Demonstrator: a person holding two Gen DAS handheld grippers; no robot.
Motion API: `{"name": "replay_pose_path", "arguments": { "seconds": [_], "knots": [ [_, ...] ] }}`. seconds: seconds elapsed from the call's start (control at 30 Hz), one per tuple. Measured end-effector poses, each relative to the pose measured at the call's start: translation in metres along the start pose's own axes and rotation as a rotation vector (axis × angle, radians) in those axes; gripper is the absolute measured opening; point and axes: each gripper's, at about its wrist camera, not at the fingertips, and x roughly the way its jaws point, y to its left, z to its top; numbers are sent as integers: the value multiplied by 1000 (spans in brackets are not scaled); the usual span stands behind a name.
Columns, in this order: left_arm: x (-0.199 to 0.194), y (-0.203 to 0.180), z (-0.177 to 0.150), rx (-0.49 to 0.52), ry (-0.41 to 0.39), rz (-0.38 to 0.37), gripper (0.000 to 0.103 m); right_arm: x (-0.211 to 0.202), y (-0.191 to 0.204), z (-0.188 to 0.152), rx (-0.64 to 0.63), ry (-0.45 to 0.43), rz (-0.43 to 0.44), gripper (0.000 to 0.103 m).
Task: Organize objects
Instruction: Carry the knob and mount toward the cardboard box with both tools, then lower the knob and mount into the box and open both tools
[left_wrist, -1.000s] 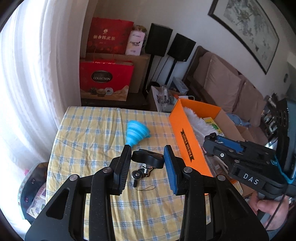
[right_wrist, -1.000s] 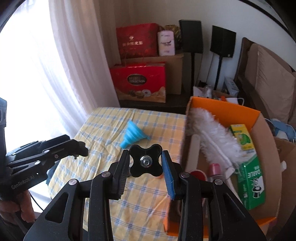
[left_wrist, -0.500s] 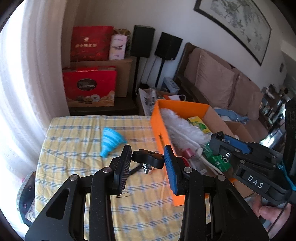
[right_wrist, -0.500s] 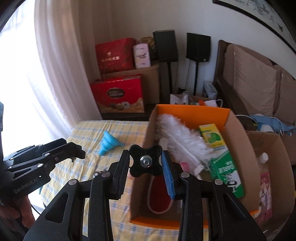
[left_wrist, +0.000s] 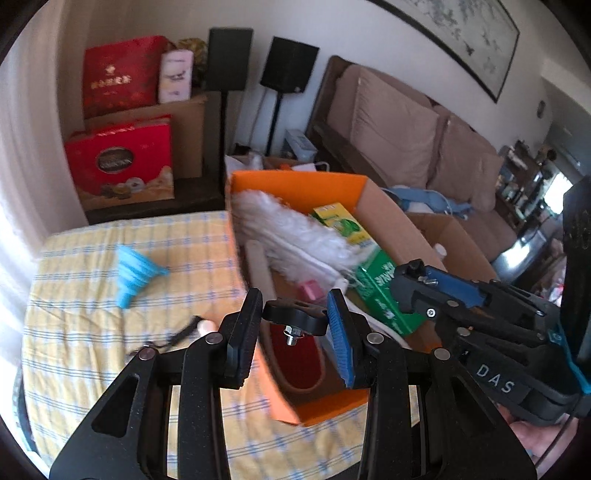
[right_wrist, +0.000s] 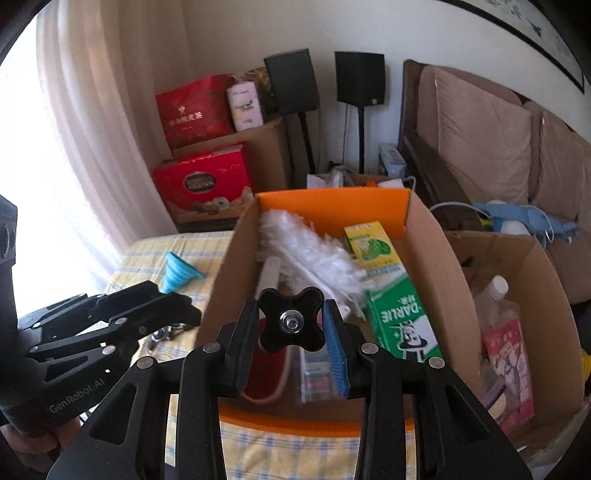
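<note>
**Drop both knobs into the box, low and clear of the duster**

- Right wrist view: black knob (right_wrist: 291, 325), four lobes, bolt end facing the camera, sits centre frame. The right claw (right_wrist: 290, 308) is closed down to knob width, with both pads pressed on opposite lobes.
- Left wrist view: second knob (left_wrist: 295, 317), seen edge-on with its bolt pointing down. The left claw (left_wrist: 294, 299) pinches it the same way, narrow gap and nothing else in the grip.
- Both knobs hang in the air over the near end of the orange box (right_wrist: 332, 201), which fills the centre of both views.
- In the box: white duster (right_wrist: 306, 251) lies diagonally in the upper middle, green carton (right_wrist: 402, 317) at right, and something red (right_wrist: 266, 376) on the floor just below the knobs.
- The open spot looks like that near-left corner, beside the red item.

My read of the step is release into the box. To do it well:
- Lower until the knob is below the box rim before opening – a drop from height would likely bounce on the bolt.
- Open one claw at a time; they sit close, and the left one shows at the lower left of the right view.
- Keep off the duster fibres.

Left on the checked cloth (left_wrist: 92, 295): blue funnel (left_wrist: 136, 273) and some small dark bits (left_wrist: 184, 332), too blurred to identify.
</note>
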Motion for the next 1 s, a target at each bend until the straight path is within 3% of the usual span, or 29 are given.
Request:
{"name": "replay_pose_path", "arguments": {
  "seconds": [0.6,0.9,1.0],
  "knots": [
    [57,-47,-16,35,126,-72,34,39,-64,-28,132,139,-19,35],
    [75,-59,-20,16,184,-118,33,33,-89,-34,217,136,-4,38],
    [74,-58,-18,4,177,-113,42,27,-91,-32,218,122,-5,40]
  ]
}}
